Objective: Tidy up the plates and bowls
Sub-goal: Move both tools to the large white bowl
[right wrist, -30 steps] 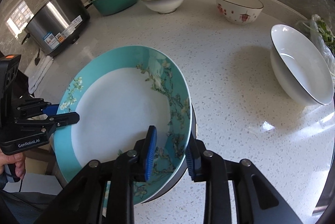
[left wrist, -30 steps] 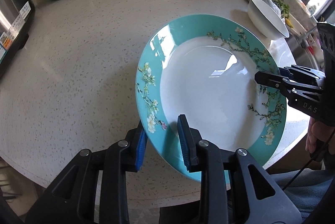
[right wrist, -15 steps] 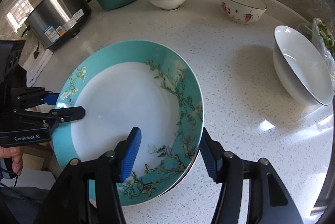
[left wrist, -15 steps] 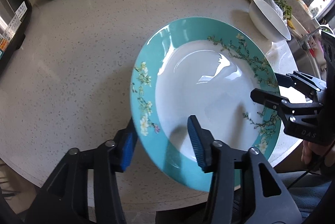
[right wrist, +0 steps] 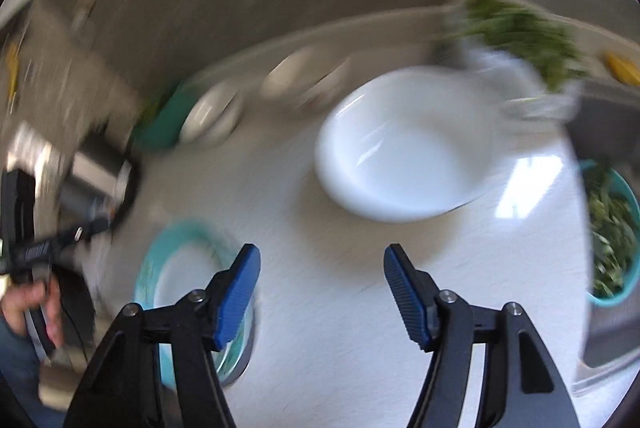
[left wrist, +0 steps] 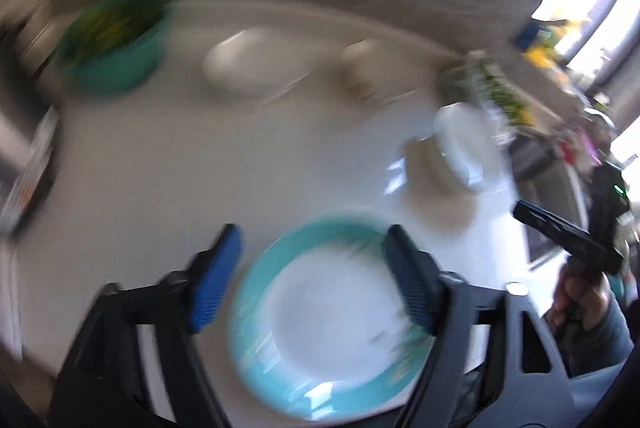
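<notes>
Released since half a second ago: teal floral plate (left wrist: 320,324), now flat on bench (right wrist: 320,308) near its front edge. Left gripper (left wrist: 312,280) fingers spread, empty, above plate. Right gripper (right wrist: 322,296) fingers spread, empty, facing large white bowl (right wrist: 400,156). Step, by judgement: plate placed, bowl next; needs a rim approach. Views blurred.

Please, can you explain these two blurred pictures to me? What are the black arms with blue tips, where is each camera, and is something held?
These are hand-held grippers, one in each of a person's hands, each carrying a forward-looking camera. One picture looks along the left gripper, the other along the right gripper. Both are open and hold nothing. On the white round table lie a teal-rimmed plate, a large white bowl and smaller bowls behind. The blur comes from fast movement.
</notes>
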`<state>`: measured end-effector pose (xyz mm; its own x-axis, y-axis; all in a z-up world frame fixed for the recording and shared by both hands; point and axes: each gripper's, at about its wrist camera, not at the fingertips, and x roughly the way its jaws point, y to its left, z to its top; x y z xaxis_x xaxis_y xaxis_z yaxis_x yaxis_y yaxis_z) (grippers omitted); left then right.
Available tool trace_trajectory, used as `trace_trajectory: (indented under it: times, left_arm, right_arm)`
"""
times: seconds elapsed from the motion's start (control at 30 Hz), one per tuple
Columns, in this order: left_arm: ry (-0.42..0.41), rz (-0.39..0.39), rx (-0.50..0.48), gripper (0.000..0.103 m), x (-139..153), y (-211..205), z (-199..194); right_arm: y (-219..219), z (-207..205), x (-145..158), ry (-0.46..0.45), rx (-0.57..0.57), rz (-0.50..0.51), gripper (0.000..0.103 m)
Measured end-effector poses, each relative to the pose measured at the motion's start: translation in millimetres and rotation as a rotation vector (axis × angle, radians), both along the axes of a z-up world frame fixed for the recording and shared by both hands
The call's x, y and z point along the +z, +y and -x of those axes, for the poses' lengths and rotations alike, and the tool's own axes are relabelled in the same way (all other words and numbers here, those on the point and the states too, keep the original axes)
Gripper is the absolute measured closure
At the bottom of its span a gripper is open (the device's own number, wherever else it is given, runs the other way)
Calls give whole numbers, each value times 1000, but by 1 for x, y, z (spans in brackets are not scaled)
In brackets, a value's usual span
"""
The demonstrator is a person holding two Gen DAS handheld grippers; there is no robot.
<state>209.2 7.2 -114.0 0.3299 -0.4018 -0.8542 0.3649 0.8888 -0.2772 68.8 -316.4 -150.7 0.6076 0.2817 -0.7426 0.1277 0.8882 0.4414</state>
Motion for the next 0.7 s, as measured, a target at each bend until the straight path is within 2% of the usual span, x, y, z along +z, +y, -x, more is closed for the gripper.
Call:
trace_trajectory:
  times: [0.1,0.17,0.23,0.33,0.43,0.53,0.7]
  left_arm:
    - [-2,27,-180,23,-1,-85,-29]
    - [12,-19,-228,23,-13,-127,-46]
    - [40,-61,-282,23,-31,-168,-63]
    - [104,-87,-301,23,-58,-202,-88]
    - [160,-90,-286,23,-84,-220,-109]
    - [203,-36,-303,23,-98,-236,-117]
    - [239,1,-251,21,-121,-244,-131]
  right_arm:
    - [-60,2,1,1,-143,-82,31]
    - [-87,-1,-3,16,-197,-106,30]
    - [-103,-10,-9,32,-198,-133,30]
    - [-116,-19,-24,65,-210,-133,30]
    - [-126,-39,-44,106,-198,-196,30]
    - [-130,-52,-56,142,-178,-233,30]
    - [-130,-64,-62,148,-151,-238,30]
